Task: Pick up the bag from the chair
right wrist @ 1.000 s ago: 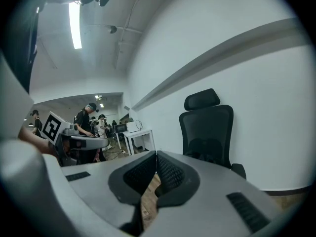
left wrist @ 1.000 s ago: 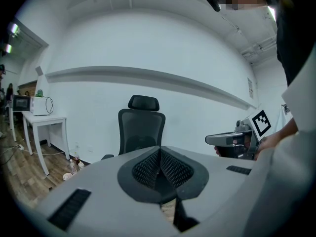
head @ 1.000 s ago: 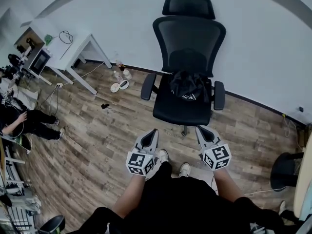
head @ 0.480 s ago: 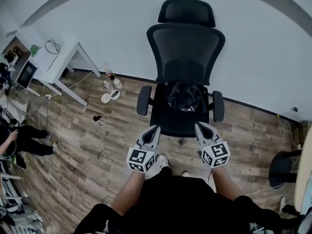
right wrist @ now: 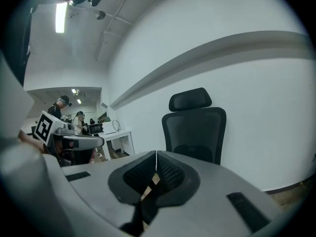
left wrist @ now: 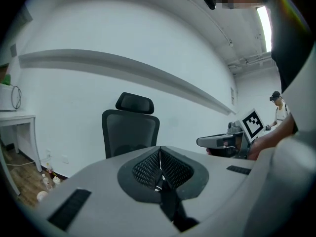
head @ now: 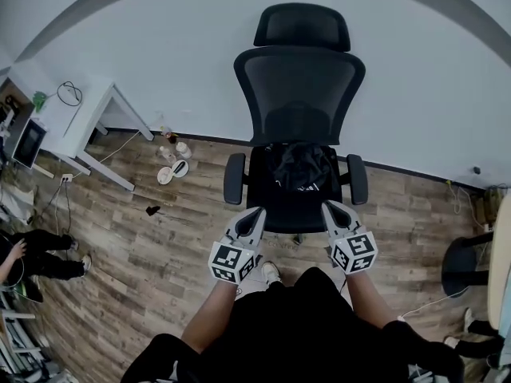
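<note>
Both tongs shut and empty, just short of the chair: this looks like the approach step.
Head view: left tongs (head: 254,214) and right tongs (head: 329,208) are held side by side, and the bag (head: 299,166) lies ahead, between their lines, at the back of the chair (head: 299,94) seat. Left gripper view: jaws pressed together, nothing between them, chair ahead. Right gripper view: the same. Next, I judge, one pair must open, reach forward and down, and close on the bag.

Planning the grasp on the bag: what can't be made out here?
Bag: any handles and its white print are too small, head view.
Chair seat with the bag: hidden behind the left gripper in the left gripper view, and behind the right gripper in its view.
Chair base: head view, hidden under the seat.
</note>
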{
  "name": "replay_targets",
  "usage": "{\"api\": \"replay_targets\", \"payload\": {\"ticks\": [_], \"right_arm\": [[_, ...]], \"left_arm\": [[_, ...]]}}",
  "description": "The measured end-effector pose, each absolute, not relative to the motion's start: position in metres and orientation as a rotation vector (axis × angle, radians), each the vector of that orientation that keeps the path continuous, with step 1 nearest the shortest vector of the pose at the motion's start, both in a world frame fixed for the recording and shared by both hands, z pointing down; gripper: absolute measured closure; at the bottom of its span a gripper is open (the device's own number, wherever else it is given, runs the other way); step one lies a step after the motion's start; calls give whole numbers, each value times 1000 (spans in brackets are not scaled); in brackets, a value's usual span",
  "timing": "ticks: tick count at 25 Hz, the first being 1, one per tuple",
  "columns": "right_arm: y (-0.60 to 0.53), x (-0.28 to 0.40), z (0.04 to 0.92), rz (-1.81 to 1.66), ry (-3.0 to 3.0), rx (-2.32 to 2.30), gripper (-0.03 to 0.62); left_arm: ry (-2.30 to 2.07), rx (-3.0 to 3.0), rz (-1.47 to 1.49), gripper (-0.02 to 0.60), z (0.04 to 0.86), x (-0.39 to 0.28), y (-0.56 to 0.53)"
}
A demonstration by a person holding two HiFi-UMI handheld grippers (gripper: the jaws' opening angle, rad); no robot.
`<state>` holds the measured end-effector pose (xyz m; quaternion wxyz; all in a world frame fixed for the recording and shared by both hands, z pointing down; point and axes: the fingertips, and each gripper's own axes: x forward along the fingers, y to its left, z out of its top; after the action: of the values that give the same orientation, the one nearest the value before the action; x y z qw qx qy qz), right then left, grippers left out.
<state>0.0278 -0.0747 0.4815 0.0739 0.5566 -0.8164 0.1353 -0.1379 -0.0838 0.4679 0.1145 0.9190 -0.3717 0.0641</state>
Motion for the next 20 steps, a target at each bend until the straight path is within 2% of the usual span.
{"api": "replay_targets", "payload": {"ticks": [10,20], "right_arm": [[-90,46,502,483,-2356,1740,572],[-159,67,509,535,-2423,1661,572]], "left_arm": [[-961,2713,227,560,484,-112,-106],[-984,2701,248,560,482,-80,-165]]}}
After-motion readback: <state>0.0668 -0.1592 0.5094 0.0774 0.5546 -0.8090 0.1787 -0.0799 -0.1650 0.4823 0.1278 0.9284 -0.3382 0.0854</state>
